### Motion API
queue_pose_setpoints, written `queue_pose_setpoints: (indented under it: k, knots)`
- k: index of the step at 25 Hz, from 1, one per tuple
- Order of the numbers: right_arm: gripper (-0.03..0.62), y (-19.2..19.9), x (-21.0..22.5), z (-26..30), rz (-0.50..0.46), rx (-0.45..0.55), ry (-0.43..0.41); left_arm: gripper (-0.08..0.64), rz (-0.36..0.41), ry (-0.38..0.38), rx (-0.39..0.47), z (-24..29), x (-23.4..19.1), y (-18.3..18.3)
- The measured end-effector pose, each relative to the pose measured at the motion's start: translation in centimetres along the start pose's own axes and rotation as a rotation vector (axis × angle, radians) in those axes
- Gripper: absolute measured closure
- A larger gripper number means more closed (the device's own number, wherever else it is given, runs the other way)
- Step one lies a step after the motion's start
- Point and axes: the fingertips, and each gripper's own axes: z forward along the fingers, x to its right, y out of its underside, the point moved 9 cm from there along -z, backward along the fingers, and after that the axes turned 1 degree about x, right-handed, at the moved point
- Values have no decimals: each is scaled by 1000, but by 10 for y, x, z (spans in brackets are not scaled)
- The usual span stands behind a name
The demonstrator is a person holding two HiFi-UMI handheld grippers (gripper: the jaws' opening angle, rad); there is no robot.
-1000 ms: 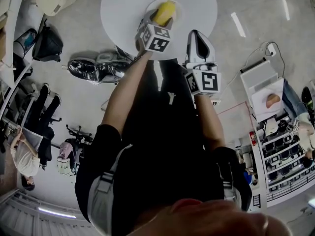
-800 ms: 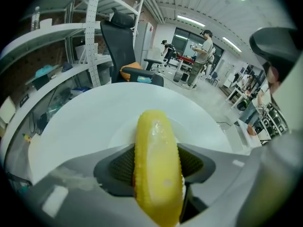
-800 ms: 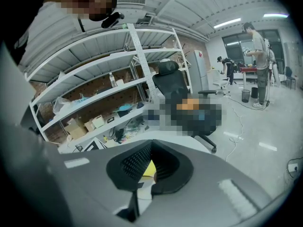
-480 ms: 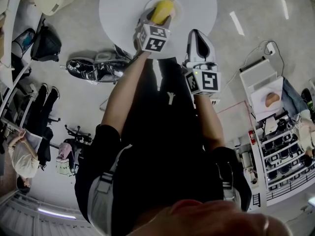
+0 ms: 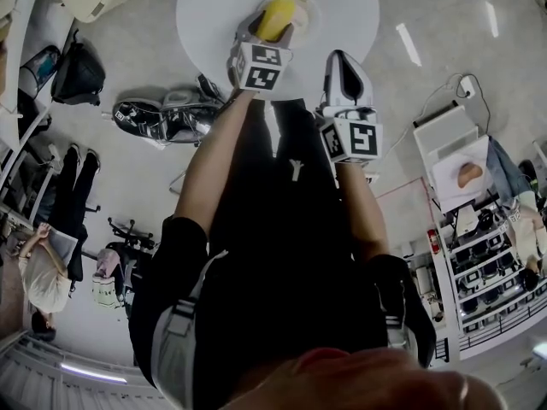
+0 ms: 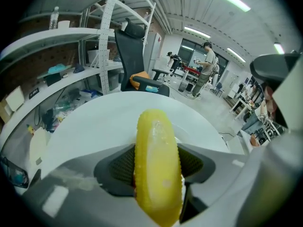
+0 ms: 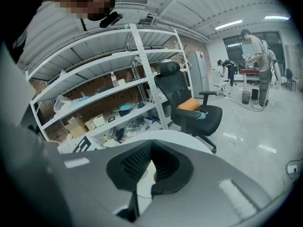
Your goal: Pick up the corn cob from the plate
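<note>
A yellow corn cob [image 5: 275, 17] is clamped lengthwise between the black pads of my left gripper [image 5: 272, 26], which is shut on it. In the left gripper view the corn cob [image 6: 158, 174] stands upright between the pads of the left gripper [image 6: 157, 167]. It hangs just above the white plate [image 5: 308, 8] on the round white table [image 5: 214, 11]. A sliver of the plate [image 6: 185, 137] shows behind the cob. My right gripper [image 5: 344, 65] hovers at the table's near edge, right of the plate. Its pads [image 7: 163, 171] are shut with nothing between them.
Metal shelves [image 7: 94, 98] full of boxes and a black office chair [image 7: 189, 105] stand beyond the table. Bags and shoes [image 5: 162, 118] lie on the floor to the left. People [image 6: 207, 70] stand far off in the room.
My left gripper has risen slightly and shifted a little to the left with the corn cob in it. The right gripper has stayed where it was.
</note>
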Motion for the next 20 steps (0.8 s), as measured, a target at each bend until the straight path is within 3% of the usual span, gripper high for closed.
queue_pose_setpoints:
  k: [20]
  knots:
    - [584, -25, -34, -21, -69, 59, -50, 293, 16, -19, 202, -92, 7, -38]
